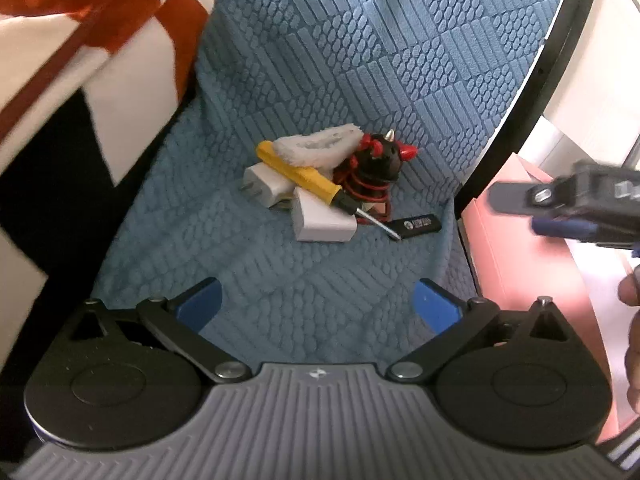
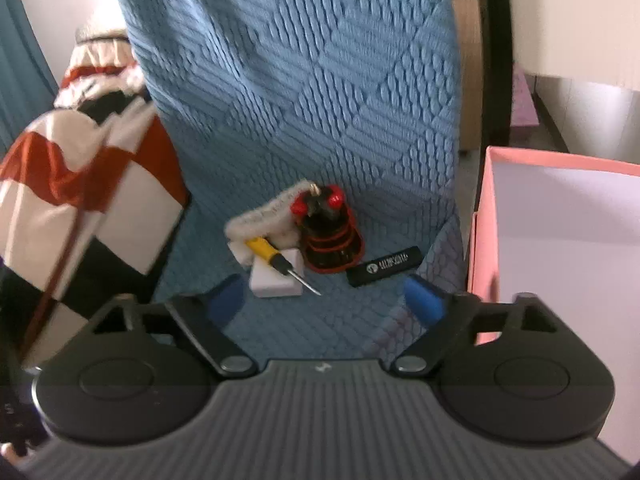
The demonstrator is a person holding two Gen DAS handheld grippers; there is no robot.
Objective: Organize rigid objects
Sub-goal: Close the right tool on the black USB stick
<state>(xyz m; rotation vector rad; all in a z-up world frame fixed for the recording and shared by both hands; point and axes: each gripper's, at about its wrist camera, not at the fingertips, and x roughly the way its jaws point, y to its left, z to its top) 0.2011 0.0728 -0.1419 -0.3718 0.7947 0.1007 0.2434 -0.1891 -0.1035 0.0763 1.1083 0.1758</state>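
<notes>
A small pile lies on a blue textured cloth (image 1: 340,80): a yellow-handled screwdriver (image 1: 308,178) across two white chargers (image 1: 324,222), a black and red horned figure (image 1: 376,164) with red cord, a white fluffy piece (image 1: 320,144), and a black flat stick (image 1: 416,226). The pile also shows in the right wrist view: screwdriver (image 2: 268,252), charger (image 2: 276,280), figure (image 2: 330,236), black stick (image 2: 384,266). My left gripper (image 1: 318,306) is open and empty, short of the pile. My right gripper (image 2: 324,302) is open and empty, just before the pile; it shows in the left view (image 1: 560,208) over the box.
A pink open box (image 2: 560,240) with a white inside stands to the right of the cloth, also in the left wrist view (image 1: 520,248). A red, white and black blanket (image 1: 80,80) lies on the left. A black curved frame (image 1: 540,80) borders the cloth.
</notes>
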